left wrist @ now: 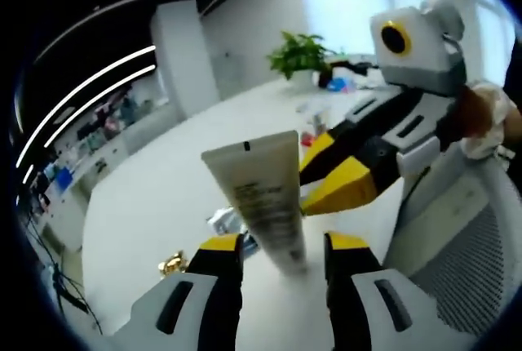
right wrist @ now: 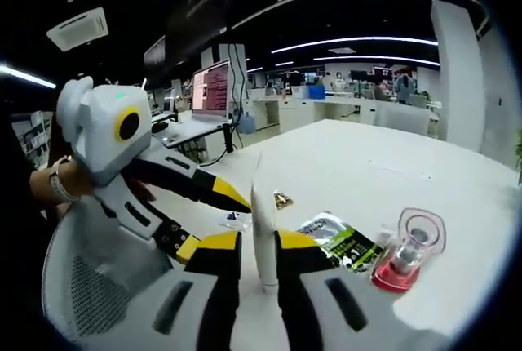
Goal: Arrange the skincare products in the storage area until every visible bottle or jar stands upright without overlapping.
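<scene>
A cream tube (left wrist: 259, 192) (right wrist: 263, 233) stands on end on the white table (left wrist: 155, 204) (right wrist: 367, 163). My right gripper (right wrist: 258, 263) is shut on the tube's flat faces, and the tube shows edge-on between its jaws. In the left gripper view that same gripper reaches in from the right, its yellow jaws against the tube's side. My left gripper (left wrist: 284, 263) is open, one jaw on each side of the tube's lower end with a gap on both sides. A pink bottle with a clear cap (right wrist: 408, 257) stands upright to the right. A green and black sachet (right wrist: 341, 243) lies flat beside it.
A small gold item (left wrist: 171, 266) (right wrist: 283, 199) lies on the table near the tube. A grey mesh chair (left wrist: 481, 253) (right wrist: 81, 286) is close to the table edge. A potted plant (left wrist: 298, 53) and small items sit at the far end. A laptop (right wrist: 208, 94) is on another desk.
</scene>
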### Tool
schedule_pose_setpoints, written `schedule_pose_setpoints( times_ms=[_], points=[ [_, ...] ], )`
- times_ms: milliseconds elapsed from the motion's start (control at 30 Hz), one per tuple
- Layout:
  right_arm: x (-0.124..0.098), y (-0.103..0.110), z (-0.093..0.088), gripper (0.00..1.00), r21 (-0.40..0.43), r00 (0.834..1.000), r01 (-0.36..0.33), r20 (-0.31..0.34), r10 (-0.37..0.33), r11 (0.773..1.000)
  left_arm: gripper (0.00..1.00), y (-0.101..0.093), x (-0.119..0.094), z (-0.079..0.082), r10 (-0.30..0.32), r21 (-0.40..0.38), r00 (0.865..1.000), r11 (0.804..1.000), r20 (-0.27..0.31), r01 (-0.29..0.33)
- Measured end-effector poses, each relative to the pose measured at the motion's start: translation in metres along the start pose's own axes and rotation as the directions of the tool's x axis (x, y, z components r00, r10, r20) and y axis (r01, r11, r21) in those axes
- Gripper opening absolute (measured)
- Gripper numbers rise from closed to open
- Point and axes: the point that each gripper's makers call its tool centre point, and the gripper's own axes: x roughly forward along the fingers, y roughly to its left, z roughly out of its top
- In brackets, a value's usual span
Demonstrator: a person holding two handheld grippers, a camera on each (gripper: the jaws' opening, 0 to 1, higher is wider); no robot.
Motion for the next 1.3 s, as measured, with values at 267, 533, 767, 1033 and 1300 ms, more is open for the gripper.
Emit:
schedule_pose_setpoints(
  times_ms=[267,533,767,1033,1300],
  points=[
    [0.002,0.010,0.001,0.12,0.021,0.999,-0.047,-0.004,0.047,0.999,0.37,0.002,0.011,0.001,-0.006,0.025,1.000,1.000,-0.007,0.006],
    [0.008,0.014,0.008,0.10,0.008,0.998,-0.064,0.001,0.064,0.998,0.27,0.004,0.019,0.002,-0.020,0.033,1.000,0.999,-0.004,0.020],
    [0.009,0.014,0.016,0.09,-0.005,0.997,-0.071,0.018,0.071,0.997,0.16,0.012,0.022,0.001,-0.029,0.024,1.000,0.999,0.012,0.028],
    [-0.004,0.005,0.015,0.09,0.025,0.998,-0.047,0.032,0.046,0.999,0.15,0.015,0.029,-0.006,-0.087,-0.033,0.996,0.996,0.020,0.087],
    [-0.032,-0.004,0.003,0.09,0.046,1.000,-0.027,0.018,0.026,0.999,0.16,0.015,0.037,-0.014,-0.136,-0.043,0.991,0.990,0.009,0.137]
  ],
)
